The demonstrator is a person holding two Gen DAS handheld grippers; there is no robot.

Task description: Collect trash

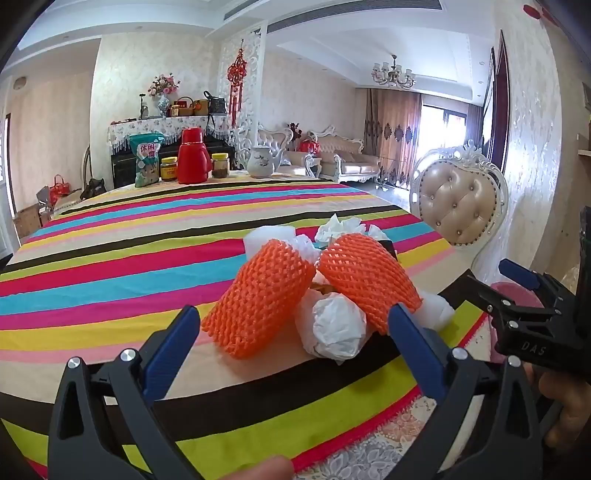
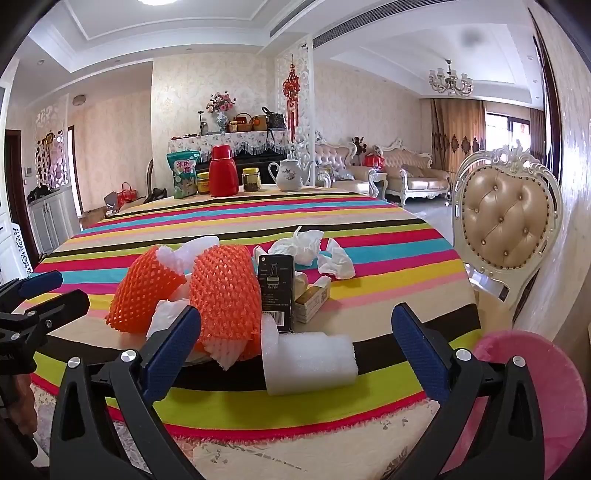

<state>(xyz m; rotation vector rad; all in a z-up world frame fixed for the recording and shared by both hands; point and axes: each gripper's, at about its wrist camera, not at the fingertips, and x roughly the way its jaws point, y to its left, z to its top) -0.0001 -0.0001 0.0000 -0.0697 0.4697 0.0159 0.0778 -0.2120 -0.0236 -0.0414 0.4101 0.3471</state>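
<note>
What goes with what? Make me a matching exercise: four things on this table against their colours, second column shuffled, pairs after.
1. foam net sleeve
2. thermos
3. small upright box
4. foam roll

A. white
B. black
C. orange
D. red

Pairs: 1-C, 2-D, 3-B, 4-A

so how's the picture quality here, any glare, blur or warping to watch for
Left wrist view: the far window is blown out; fisheye bends the striped tablecloth, and the corners go black. Right wrist view: same warping, a ceiling light glares at the top edge; the orange foam nets stay sharp.
</note>
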